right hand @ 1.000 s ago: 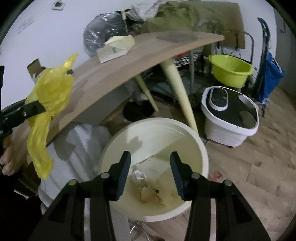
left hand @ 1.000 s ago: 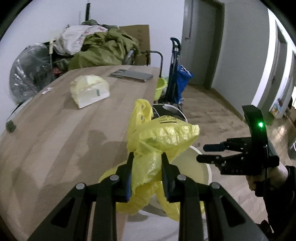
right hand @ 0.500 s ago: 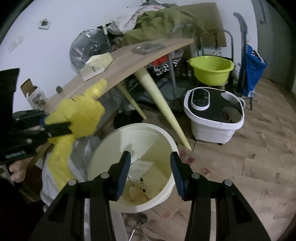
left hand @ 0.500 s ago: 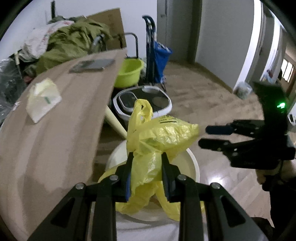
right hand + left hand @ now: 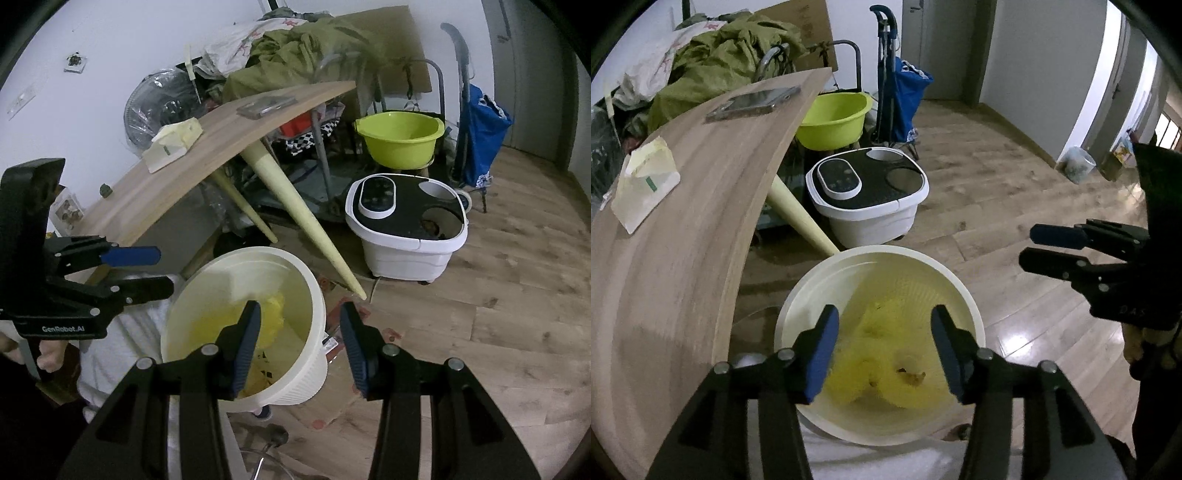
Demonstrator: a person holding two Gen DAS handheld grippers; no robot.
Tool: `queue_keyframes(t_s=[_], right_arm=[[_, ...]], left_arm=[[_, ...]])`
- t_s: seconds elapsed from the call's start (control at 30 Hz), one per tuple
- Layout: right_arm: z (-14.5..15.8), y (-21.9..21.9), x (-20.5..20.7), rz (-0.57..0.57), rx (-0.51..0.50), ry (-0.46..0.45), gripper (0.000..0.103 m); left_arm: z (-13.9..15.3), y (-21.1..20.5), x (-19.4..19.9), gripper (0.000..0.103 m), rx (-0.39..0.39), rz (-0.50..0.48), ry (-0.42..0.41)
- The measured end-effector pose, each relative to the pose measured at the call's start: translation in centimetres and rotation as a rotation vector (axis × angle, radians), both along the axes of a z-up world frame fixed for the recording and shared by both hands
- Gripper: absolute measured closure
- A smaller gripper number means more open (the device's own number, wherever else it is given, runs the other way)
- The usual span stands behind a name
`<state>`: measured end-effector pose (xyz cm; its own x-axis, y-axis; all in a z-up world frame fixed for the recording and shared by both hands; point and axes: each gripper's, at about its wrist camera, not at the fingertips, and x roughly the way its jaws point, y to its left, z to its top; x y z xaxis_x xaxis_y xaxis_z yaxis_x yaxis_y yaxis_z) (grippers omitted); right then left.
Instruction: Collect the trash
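Observation:
The yellow plastic bag (image 5: 886, 365) lies crumpled inside the cream round trash bin (image 5: 964, 295), which stands on the floor beside the wooden table (image 5: 683, 236). My left gripper (image 5: 882, 336) is open and empty, right above the bin's mouth. It also shows in the right wrist view (image 5: 147, 269), above the bin's left rim (image 5: 317, 295). The bag shows there too (image 5: 273, 314). My right gripper (image 5: 299, 332) is open and empty, over the bin's right side; in the left wrist view (image 5: 1038, 247) it hangs to the right of the bin.
A pale yellow tissue pack (image 5: 642, 181) and a flat grey case (image 5: 750, 103) lie on the table. A white and black foot bath (image 5: 871, 192), a green basin (image 5: 831, 118) and a blue trolley bag (image 5: 905, 96) stand behind the bin. Wooden floor lies to the right.
My left gripper has opened and the yellow bag has dropped into the bin. Both grippers have shifted slightly over the bin.

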<state>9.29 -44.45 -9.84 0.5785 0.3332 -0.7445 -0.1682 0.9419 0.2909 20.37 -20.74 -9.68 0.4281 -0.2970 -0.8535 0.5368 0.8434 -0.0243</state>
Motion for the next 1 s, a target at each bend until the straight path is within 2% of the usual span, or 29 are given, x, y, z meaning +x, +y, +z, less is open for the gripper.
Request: queue_keyframes(t_s=[0.33, 0.4, 0.43, 0.47, 1.0], right_arm=[[0.1, 1.4, 0.4, 0.024, -0.018, 0.006, 0.061], [0.4, 1.8, 0.5, 0.032, -0.024, 0.001, 0.057], [0.5, 2.0, 0.6, 0.034, -0.026, -0.002, 0.05], [0.7, 2.2, 0.7, 0.034, -0.026, -0.008, 0.046], [5.8, 8.7, 0.9, 0.124, -0.083, -0.103, 0.041]], left_arm=[[1.0, 1.8, -0.9, 0.048, -0.016, 0.038, -0.04], [1.5, 2.2, -1.2, 0.048, -0.021, 0.046, -0.051], [1.8, 2.7, -1.5, 0.048, -0.026, 0.053, -0.061], [2.0, 3.0, -1.7, 0.048, -0.03, 0.062, -0.068], [7.0, 11.0, -5.3, 0.043, -0.131, 0.199, -0.212]])
